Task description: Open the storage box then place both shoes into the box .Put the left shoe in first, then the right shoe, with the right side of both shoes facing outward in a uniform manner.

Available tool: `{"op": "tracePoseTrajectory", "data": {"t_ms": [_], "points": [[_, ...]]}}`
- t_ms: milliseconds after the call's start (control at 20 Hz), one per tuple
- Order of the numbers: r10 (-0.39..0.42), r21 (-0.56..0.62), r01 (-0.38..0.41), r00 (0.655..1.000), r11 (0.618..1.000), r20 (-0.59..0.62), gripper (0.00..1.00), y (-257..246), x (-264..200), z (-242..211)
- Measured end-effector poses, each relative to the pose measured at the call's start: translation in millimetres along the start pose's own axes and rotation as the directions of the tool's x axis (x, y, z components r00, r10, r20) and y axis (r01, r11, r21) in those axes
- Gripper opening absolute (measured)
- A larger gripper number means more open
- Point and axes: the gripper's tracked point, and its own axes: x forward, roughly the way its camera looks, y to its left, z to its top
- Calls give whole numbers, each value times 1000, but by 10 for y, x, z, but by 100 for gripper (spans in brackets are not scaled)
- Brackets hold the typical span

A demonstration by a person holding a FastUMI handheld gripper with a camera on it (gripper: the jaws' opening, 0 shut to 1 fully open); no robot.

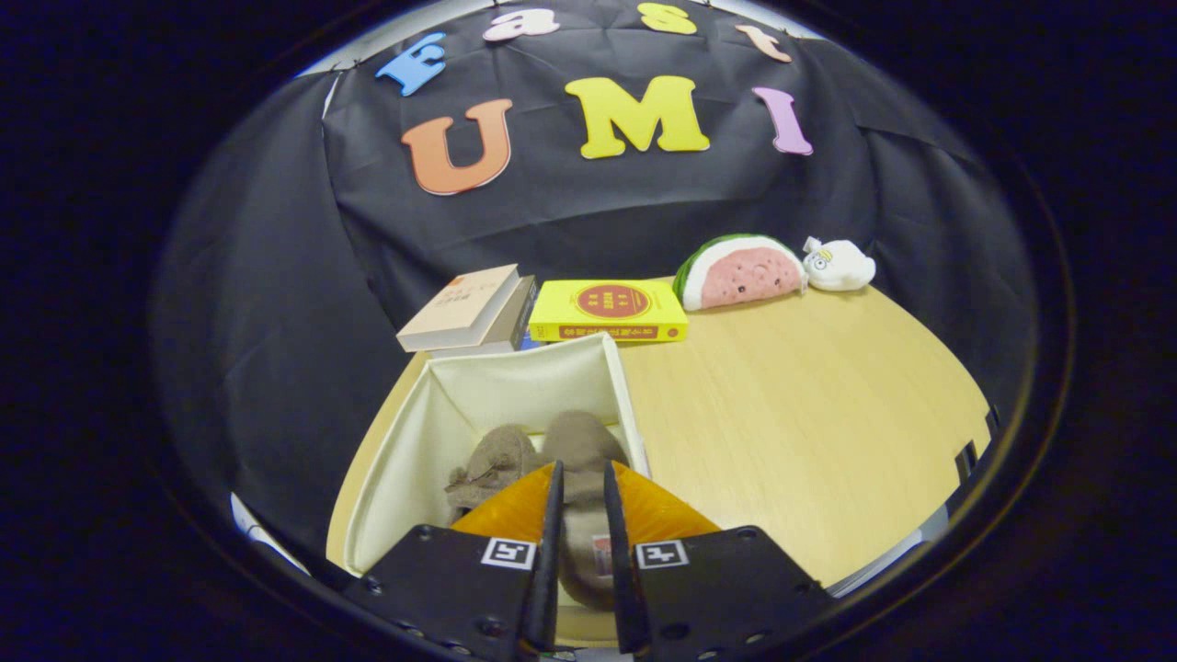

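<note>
The cream fabric storage box (414,441) stands open on the wooden table, just ahead of and below my fingers. One brown shoe (487,464) with a bow lies inside it, against the left wall. A second brown shoe (581,437) sits beside it toward the right wall. Its heel part runs back between my fingers, where an insole label shows. My gripper (581,471) is over the box's near end with both fingers pressed close on that second shoe's upper. The box floor under the shoes is hidden.
Behind the box lie a stack of tan books (469,311) and a yellow book (609,311). A watermelon plush (740,271) and a small white plush (839,265) rest at the table's back right. Bare wooden tabletop (809,423) spreads to the right of the box.
</note>
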Motion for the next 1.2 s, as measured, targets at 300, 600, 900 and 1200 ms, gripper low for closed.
{"op": "tracePoseTrajectory", "data": {"t_ms": [300,600,900,1200], "points": [[-35,-20,38,993,999,117,57,-308,-344,162],[-86,-111,128,942,985,325,82,-749,-880,357],[-50,-152,129,898,980,436,96,-1166,-1239,334],[-76,-104,167,812,981,579,96,-1812,-1544,374]]}}
